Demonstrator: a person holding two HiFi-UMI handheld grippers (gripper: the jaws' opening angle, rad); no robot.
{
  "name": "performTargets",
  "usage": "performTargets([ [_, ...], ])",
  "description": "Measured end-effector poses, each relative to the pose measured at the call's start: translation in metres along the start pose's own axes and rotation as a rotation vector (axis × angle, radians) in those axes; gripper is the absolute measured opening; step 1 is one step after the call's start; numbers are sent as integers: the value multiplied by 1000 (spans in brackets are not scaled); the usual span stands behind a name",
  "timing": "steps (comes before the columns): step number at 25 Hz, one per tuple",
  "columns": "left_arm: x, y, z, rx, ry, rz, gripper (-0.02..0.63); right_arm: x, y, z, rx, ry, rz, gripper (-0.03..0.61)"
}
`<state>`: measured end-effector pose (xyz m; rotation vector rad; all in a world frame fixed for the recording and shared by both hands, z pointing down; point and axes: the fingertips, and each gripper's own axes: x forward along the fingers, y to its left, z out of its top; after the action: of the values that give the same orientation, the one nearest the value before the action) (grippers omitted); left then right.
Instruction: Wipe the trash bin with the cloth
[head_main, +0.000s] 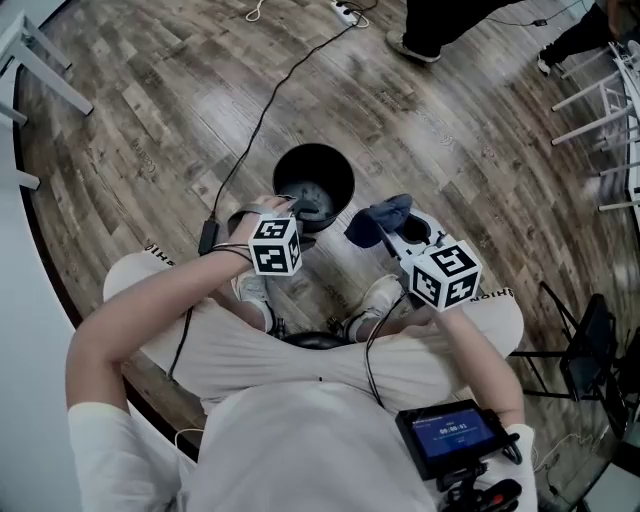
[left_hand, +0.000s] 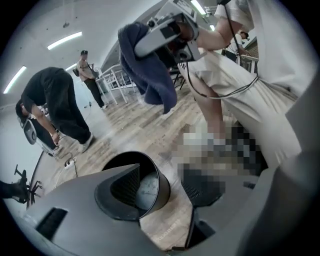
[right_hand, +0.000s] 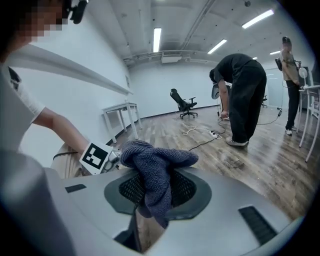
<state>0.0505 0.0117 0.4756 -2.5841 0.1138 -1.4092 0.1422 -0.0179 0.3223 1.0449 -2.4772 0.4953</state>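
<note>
The black trash bin (head_main: 314, 178) stands upright on the wood floor in front of my feet. My left gripper (head_main: 292, 208) is open at the bin's near rim. In the left gripper view one jaw is inside the bin (left_hand: 145, 187) and the other outside, with the wall between them and a gap on the outer side of my left gripper (left_hand: 160, 186). A dark blue cloth (head_main: 378, 220) hangs from my right gripper (head_main: 395, 228), which is shut on it in the air to the right of the bin. In the right gripper view the cloth (right_hand: 155, 165) drapes over the jaws of my right gripper (right_hand: 157, 189).
A black cable (head_main: 265, 105) runs across the floor to a power strip (head_main: 345, 10). A person in black (right_hand: 242, 95) bends over at the far side, and another person (right_hand: 290, 70) stands beyond. White table legs (head_main: 40, 70) are at the left. A black stand (head_main: 590, 350) is at the right.
</note>
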Motion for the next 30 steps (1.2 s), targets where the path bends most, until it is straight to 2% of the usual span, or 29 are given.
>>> performTargets([
  [4, 42, 8, -39, 11, 95, -31, 268, 25, -5, -18, -93, 99, 22, 104],
  [7, 61, 8, -58, 34, 131, -58, 261, 44, -9, -36, -151, 174, 50, 104],
  [14, 88, 0, -89, 158, 193, -101, 174, 85, -20, -92, -228, 326, 109, 104],
  [18, 99, -1, -88, 210, 199, -93, 87, 103, -24, -125, -218, 370, 137, 104],
  [20, 104, -3, -88, 230, 204, -96, 66, 112, -23, -141, -194, 392, 152, 104],
  [24, 109, -5, -86, 241, 204, -114, 60, 132, -23, -164, -143, 420, 172, 104],
  [30, 114, -1, -82, 223, 197, -126, 54, 163, -29, -195, -139, 460, 177, 104],
])
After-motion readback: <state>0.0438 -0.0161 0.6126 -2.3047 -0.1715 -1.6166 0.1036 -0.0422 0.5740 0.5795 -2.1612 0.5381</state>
